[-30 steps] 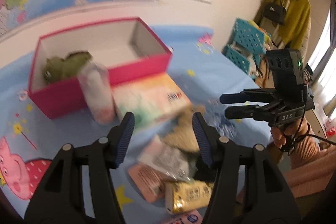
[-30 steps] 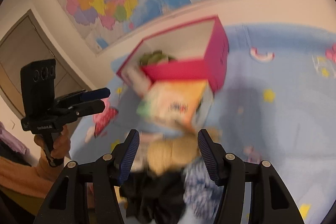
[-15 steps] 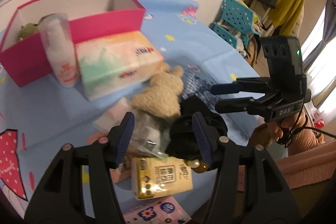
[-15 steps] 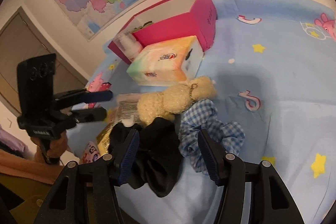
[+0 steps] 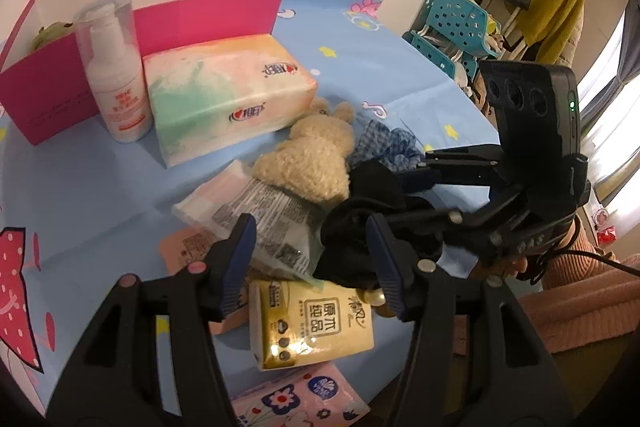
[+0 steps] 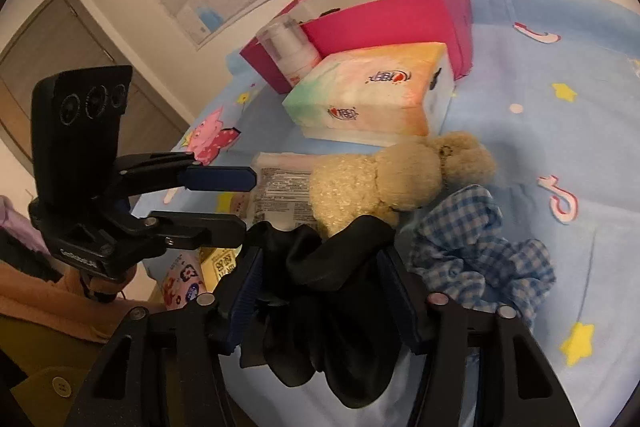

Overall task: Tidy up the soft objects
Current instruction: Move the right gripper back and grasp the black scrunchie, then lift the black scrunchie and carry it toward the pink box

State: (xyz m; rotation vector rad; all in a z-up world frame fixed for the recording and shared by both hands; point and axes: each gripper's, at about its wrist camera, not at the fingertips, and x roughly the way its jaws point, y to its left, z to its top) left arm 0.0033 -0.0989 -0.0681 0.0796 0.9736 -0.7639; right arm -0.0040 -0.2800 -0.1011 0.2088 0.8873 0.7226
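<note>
A black scrunchie [image 6: 332,291] lies on the blue cloth between the open fingers of my right gripper [image 6: 324,283]; it also shows in the left wrist view [image 5: 360,223]. A beige plush bear [image 6: 384,183] and a blue checked scrunchie [image 6: 484,255] lie just beyond it. A pink box [image 5: 168,19] stands at the back with a green plush [image 5: 50,33] inside. My left gripper [image 5: 310,255] is open and empty above tissue packets, beside the black scrunchie. In the left wrist view the right gripper [image 5: 404,195] reaches in around the scrunchie.
A pastel tissue box [image 5: 228,95] and a white pump bottle [image 5: 116,67] stand in front of the pink box. Plastic-wrapped tissue packs [image 5: 256,215], a gold tissue pack [image 5: 312,323] and a flowered pack [image 5: 300,399] lie near the table's front edge. Teal baskets [image 5: 452,27] stand beyond the table.
Both grippers have moved down and closer to the pile. My right gripper's open fingers now straddle the black scrunchie. The objects have not moved.
</note>
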